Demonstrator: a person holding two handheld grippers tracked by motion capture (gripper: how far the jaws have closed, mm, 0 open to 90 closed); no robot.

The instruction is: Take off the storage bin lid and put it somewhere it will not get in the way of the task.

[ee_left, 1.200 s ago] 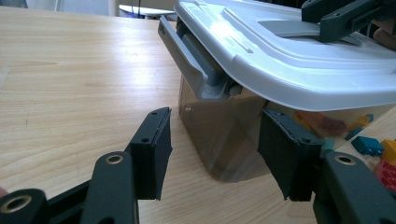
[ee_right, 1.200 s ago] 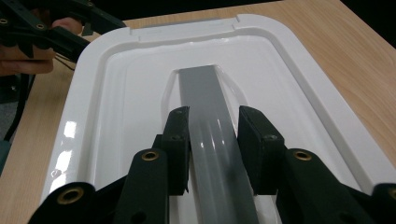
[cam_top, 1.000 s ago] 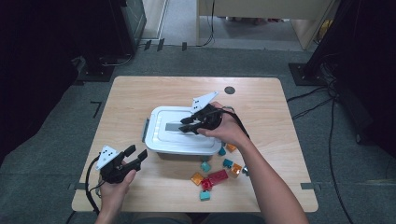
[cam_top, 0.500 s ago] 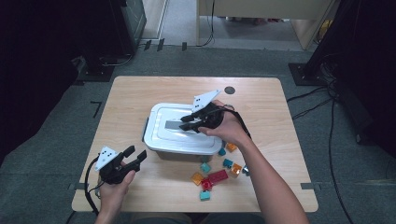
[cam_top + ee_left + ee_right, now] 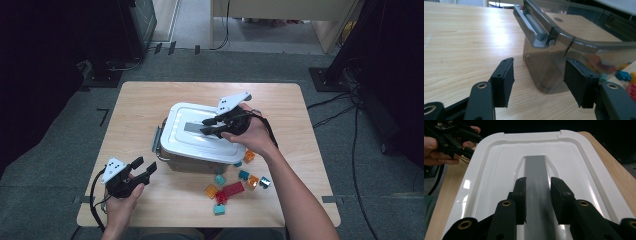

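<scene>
Right gripper (image 5: 537, 195) clamped on grey handle (image 5: 536, 182) of white lid (image 5: 197, 132), lid tilted above smoky box (image 5: 554, 65) mid-table. Left gripper (image 5: 539, 77) jaws just opening, nothing between, near box corner, bare table (image 5: 145, 107) around. Bricks (image 5: 232, 189) partly hidden behind box wall.

Bright overhead light, glare on white lid (image 5: 486, 170) (room surroundings dark), focus sharp.
</scene>
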